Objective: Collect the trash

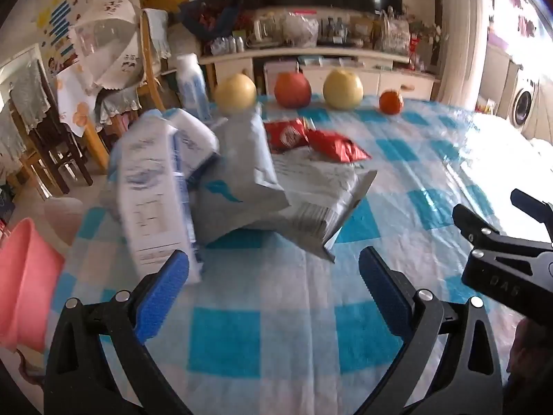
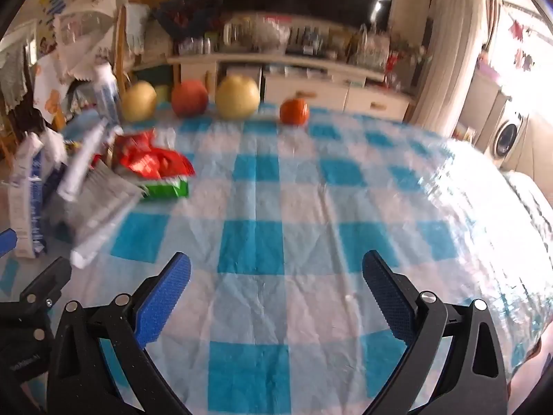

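Note:
A heap of trash lies on the blue-and-white checked tablecloth (image 1: 276, 311). It holds a white and blue carton (image 1: 155, 186), a grey plastic mailer bag (image 1: 249, 180) and two red snack wrappers (image 1: 311, 138). My left gripper (image 1: 273, 276) is open just in front of the heap, its left pad close to the carton, nothing between the fingers. In the right wrist view the same heap sits at the left, with the carton (image 2: 24, 186), the grey bag (image 2: 96, 204), red wrappers (image 2: 152, 160) and a green wrapper (image 2: 169, 188). My right gripper (image 2: 276, 276) is open over bare cloth.
Several fruits line the table's far edge: a yellow one (image 1: 235, 93), a red apple (image 1: 292, 90), another yellow one (image 1: 342, 88) and a small orange one (image 1: 390, 102). A white bottle (image 1: 191, 83) stands at the far left. A pink bin (image 1: 24, 276) sits off the table's left edge.

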`<state>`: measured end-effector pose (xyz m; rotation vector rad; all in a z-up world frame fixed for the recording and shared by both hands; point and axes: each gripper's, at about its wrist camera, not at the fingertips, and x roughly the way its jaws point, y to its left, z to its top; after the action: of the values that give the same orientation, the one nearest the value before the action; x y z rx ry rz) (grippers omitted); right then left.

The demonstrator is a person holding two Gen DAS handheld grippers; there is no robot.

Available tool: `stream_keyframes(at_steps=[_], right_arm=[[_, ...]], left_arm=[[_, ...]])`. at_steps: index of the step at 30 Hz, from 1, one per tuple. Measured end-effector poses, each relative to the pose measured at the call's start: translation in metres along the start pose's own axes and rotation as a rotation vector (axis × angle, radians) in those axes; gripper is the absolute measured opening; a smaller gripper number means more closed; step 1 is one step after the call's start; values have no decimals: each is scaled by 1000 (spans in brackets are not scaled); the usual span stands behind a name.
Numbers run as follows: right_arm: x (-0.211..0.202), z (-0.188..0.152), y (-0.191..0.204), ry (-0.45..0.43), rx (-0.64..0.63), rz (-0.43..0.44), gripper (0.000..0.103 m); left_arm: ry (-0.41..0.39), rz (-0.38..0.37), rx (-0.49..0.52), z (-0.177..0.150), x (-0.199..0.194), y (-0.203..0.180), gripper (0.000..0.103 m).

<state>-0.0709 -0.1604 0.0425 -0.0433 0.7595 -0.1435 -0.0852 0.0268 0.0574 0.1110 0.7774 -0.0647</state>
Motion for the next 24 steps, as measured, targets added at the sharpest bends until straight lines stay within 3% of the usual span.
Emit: stream_keyframes(at_steps=[9, 24], right_arm=[[-85, 11, 13, -164, -8, 10, 98], [-179, 6, 37, -285, -17, 21, 98]], left_arm=[[-81, -21, -51, -3, -59, 31, 99], [-242, -2, -86, -5, -137, 63, 99]])
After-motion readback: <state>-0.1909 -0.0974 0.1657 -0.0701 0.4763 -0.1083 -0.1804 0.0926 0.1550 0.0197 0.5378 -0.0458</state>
